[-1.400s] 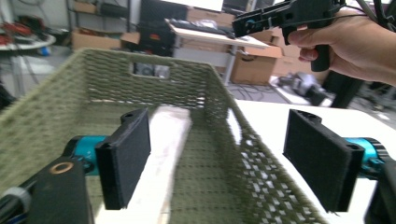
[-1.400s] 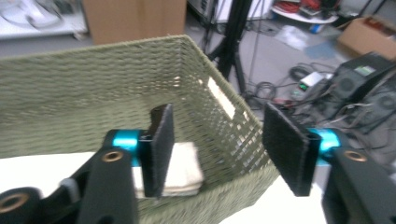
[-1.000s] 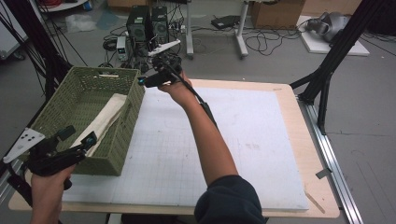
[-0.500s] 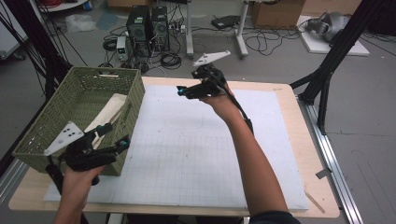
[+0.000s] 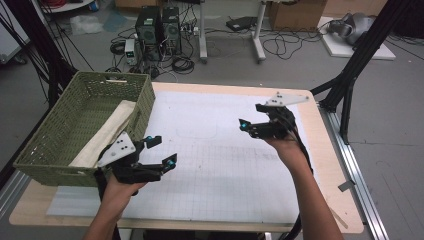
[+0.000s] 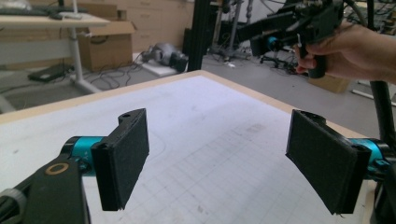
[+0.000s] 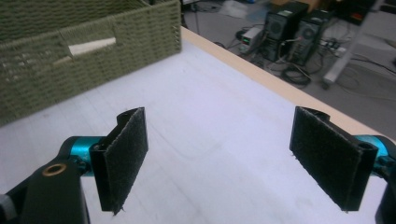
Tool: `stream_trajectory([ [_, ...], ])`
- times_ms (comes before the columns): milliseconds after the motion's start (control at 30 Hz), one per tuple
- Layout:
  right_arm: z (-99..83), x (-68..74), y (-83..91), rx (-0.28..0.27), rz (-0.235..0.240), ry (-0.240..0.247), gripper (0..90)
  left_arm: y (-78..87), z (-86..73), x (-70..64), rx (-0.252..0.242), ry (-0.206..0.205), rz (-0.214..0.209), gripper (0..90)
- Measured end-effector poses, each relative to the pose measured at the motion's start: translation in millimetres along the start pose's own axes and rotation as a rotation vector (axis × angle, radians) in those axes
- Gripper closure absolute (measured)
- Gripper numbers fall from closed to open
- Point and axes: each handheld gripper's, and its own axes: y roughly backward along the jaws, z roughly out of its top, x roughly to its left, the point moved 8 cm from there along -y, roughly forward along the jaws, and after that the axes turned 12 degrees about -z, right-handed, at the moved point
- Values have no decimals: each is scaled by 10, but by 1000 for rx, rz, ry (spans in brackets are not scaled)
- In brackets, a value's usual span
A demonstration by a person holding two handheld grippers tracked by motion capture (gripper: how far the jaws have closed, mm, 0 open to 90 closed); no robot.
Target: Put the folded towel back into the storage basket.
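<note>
Evidently nothing is held: both tools hang empty over the bench.

A cream cloth (image 5: 107,132) lies in the green basket (image 5: 145,100) at the left, its long axis running near to far. The left hand-held gripper (image 5: 160,152), jaws wide apart, hovers just right of the basket, nearer the cloth; the right hand-held gripper (image 5: 248,126), equally agape, is well apart at the right.

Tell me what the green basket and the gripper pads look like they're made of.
The basket looks like woven fibre, maybe wicker or paper rope, matte olive: its walls show a plaited weave. The left gripper's pads look like black felt or foam, with a fuzzy matte face.
</note>
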Motion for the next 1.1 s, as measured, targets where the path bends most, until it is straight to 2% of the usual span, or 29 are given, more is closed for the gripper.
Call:
stream_trajectory([
  [67, -167, -57, 110, 0, -38, 1, 180, -76, -62, -20, 12, 17, -18, 214],
  [300, -693, -140, 427, 0, -126, -55, 170, -304, -353, -76, 76, 21, -71, 181],
  [367, -871, -161, 513, 6, -160, -74, 166, -338, -444, -66, 90, 26, -75, 181],
  [500, -1144, -142, 621, 18, -180, -104, 165, -370, -535, -53, 93, 19, -73, 181],
  [600, -1281, -116, 662, 11, -196, -110, 166, -375, -575, -53, 94, 11, -70, 181],
  [733, -1400, -93, 649, 5, -214, -112, 165, -386, -649, -41, 98, 20, -62, 181],
  [933, -1565, -66, 574, 28, -214, -99, 166, -397, -768, 9, 120, 29, -35, 181],
  [1100, -1604, -56, 529, 47, -205, -85, 166, -415, -849, 31, 135, 40, -29, 182],
])
